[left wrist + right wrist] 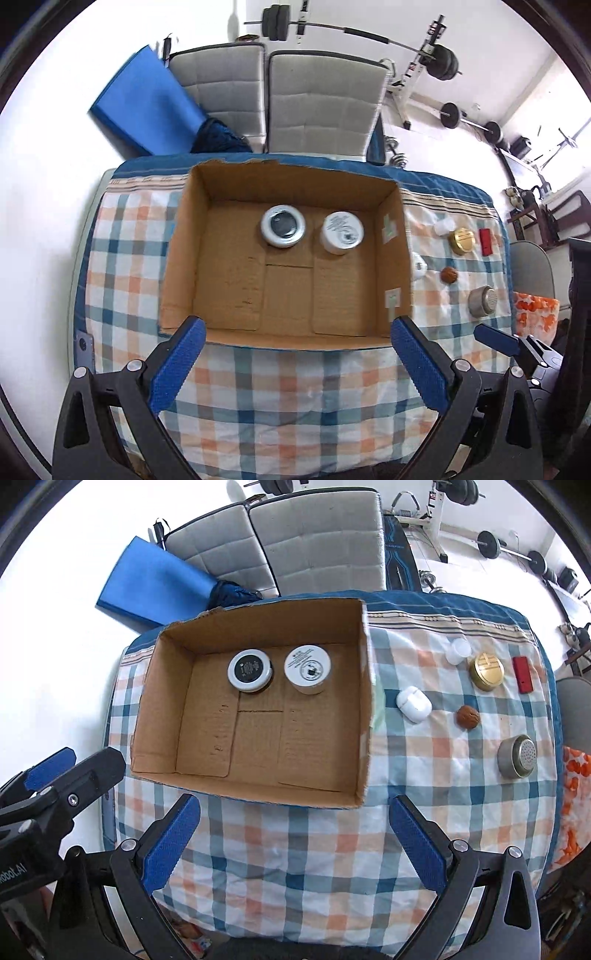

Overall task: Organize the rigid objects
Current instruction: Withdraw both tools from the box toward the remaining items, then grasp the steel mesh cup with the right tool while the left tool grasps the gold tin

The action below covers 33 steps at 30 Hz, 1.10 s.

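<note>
An open cardboard box [395, 254] [364, 716] sits on a checked tablecloth. Two round jars stand inside it at the back: a black-and-white one [283, 226] [250, 670] and a white one [342, 232] [307, 669]. To the right of the box lie a white earbud case [414, 703], a walnut [468, 717], a gold lid [486, 671], a small white cup [458, 651], a red block [522, 674] and a grey metal strainer cap [517, 756]. My left gripper [295, 332] hangs open before the box's near wall. My right gripper [293, 812] is open too, holding nothing.
The checked tablecloth [295, 867] covers a small table with edges close on all sides. Two grey chairs [273, 99] stand behind it, with a blue mat [144, 103] at the left. Weights and a barbell rack [417, 62] line the far wall.
</note>
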{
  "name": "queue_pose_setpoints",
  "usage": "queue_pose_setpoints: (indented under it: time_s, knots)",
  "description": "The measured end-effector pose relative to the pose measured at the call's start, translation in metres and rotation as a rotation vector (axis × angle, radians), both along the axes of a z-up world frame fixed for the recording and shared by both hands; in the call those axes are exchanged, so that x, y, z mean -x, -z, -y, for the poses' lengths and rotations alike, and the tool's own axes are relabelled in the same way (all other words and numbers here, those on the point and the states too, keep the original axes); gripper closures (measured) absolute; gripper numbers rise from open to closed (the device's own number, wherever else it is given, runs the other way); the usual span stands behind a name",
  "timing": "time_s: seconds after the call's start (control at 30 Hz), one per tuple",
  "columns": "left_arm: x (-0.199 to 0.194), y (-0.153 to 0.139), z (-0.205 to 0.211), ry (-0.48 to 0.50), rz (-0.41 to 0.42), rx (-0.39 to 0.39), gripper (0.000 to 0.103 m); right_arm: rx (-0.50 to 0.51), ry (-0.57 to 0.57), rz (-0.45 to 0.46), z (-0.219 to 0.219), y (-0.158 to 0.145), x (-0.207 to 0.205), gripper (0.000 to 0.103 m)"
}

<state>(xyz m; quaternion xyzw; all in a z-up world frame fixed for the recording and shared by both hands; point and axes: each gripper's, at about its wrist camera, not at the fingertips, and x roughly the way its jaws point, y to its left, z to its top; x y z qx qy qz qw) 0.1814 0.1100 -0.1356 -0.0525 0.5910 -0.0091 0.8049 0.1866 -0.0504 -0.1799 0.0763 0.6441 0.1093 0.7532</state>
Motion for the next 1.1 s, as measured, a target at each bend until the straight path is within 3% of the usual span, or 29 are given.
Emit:
queue_pose_setpoints:
  time_s: [0.2,0.33,0.5,0.63,0.9,0.93,0.97,1.0,1.1]
  knots:
    - [-0.024,0.002,0.081,0.12,-0.01,0.034,0.0,0.033,0.113,-0.003,0.087,-0.006,-0.007,0.0]
    - [-0.045,0.019,0.139,0.195,-0.04,0.049,0.0,0.091,0.222,-0.025,0.16,0.008,-0.017,0.0]
    - [-0.076,0.057,0.212,0.272,-0.106,0.028,0.0,0.146,0.35,-0.074,0.247,0.046,-0.034,0.0]
    - [-0.102,0.092,0.258,0.298,-0.156,0.005,0.0,0.157,0.433,-0.129,0.298,0.095,-0.05,0.0]
    - [-0.149,0.174,0.302,0.279,-0.29,-0.041,0.0,0.104,0.438,-0.31,0.319,0.198,-0.076,0.002]
    - [-0.153,0.181,0.305,0.277,-0.302,-0.044,0.0,0.108,0.433,-0.329,0.319,0.208,-0.077,0.008]
    - [-0.156,0.188,0.307,0.276,-0.313,-0.045,0.0,0.098,0.415,-0.347,0.319,0.217,-0.079,0.022]
    - [-0.16,0.194,0.309,0.269,-0.327,-0.046,0.0,0.094,0.402,-0.361,0.319,0.222,-0.08,0.027]
    - [-0.171,0.203,0.315,0.253,-0.346,-0.03,0.0,0.092,0.391,-0.359,0.325,0.225,-0.084,0.029]
